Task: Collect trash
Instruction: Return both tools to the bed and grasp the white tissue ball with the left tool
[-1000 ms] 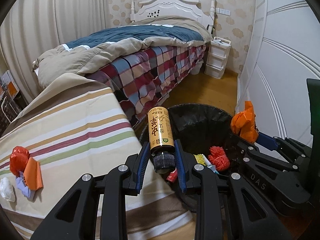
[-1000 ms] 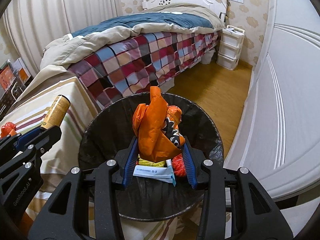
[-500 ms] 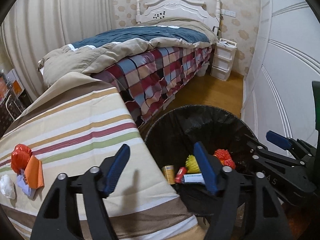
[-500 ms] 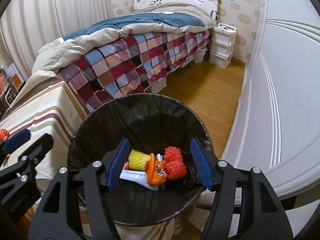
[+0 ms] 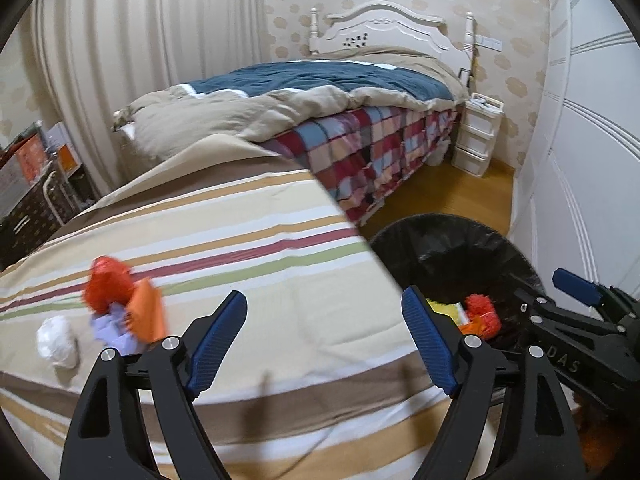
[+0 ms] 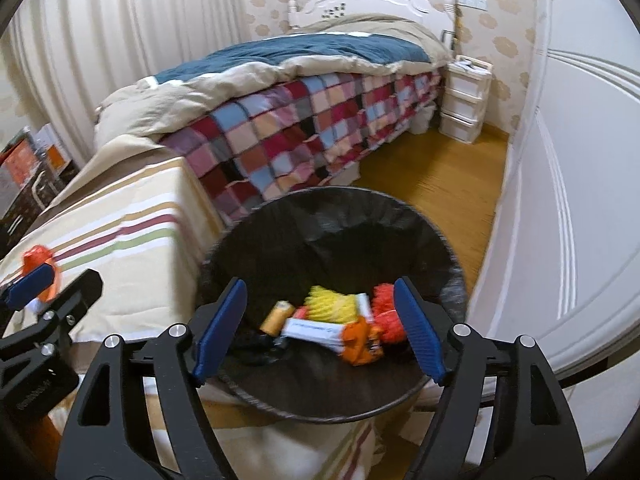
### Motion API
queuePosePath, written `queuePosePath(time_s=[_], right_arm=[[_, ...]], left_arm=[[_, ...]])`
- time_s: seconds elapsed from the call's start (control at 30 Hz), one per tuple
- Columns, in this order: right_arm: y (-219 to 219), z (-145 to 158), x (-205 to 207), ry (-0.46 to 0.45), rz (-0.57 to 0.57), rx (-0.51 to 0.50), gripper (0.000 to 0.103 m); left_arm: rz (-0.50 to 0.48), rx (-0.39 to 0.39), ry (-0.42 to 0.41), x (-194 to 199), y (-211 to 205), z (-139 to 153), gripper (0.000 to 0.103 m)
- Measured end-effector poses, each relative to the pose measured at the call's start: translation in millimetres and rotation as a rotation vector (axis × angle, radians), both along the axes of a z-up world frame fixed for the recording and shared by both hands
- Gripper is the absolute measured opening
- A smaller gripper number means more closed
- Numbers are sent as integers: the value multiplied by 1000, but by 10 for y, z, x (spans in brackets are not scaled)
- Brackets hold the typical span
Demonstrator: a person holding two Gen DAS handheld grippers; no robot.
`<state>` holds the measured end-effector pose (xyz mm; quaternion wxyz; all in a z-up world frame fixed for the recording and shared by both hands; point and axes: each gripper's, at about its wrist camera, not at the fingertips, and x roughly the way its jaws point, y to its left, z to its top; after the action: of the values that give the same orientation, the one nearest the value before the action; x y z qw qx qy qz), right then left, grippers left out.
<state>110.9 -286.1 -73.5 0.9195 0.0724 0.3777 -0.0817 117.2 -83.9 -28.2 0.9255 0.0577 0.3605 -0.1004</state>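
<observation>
A black-lined trash bin [image 6: 400,216] stands beside the striped table [image 5: 224,240]. Inside it lie a brown bottle [image 6: 276,317], a yellow net, a white wrapper [image 6: 316,330], an orange wrapper [image 6: 360,344] and a red net [image 6: 386,312]. My right gripper [image 6: 318,332] hangs over the bin, its jaws opening with nothing between the pads. My left gripper [image 5: 324,338] is over the table edge, jaws opening and empty. On the table's left lies a heap of trash: a red bag [image 5: 108,280], an orange wrapper [image 5: 148,312], purple paper [image 5: 110,330] and a white wad [image 5: 56,342].
A bed [image 5: 320,92] with a plaid quilt runs along the far side, a white drawer unit [image 5: 478,136] at its head. White wardrobe doors [image 6: 580,160] close off the right. Wooden floor [image 6: 436,176] lies between bed and wardrobe. Boxes and shelving [image 5: 32,184] stand at far left.
Both grippers opened. The brown bottle dropped from the left and the orange wrapper from the right into the bin. The left gripper then swung left over the table.
</observation>
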Motion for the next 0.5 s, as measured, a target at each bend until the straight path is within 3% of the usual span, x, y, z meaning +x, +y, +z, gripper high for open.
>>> queuePosePath(time_s=[0.5], right_arm=[[1175, -39, 22, 38, 249, -18, 74]], left_arm=[[237, 31, 42, -220, 1170, -126, 80]])
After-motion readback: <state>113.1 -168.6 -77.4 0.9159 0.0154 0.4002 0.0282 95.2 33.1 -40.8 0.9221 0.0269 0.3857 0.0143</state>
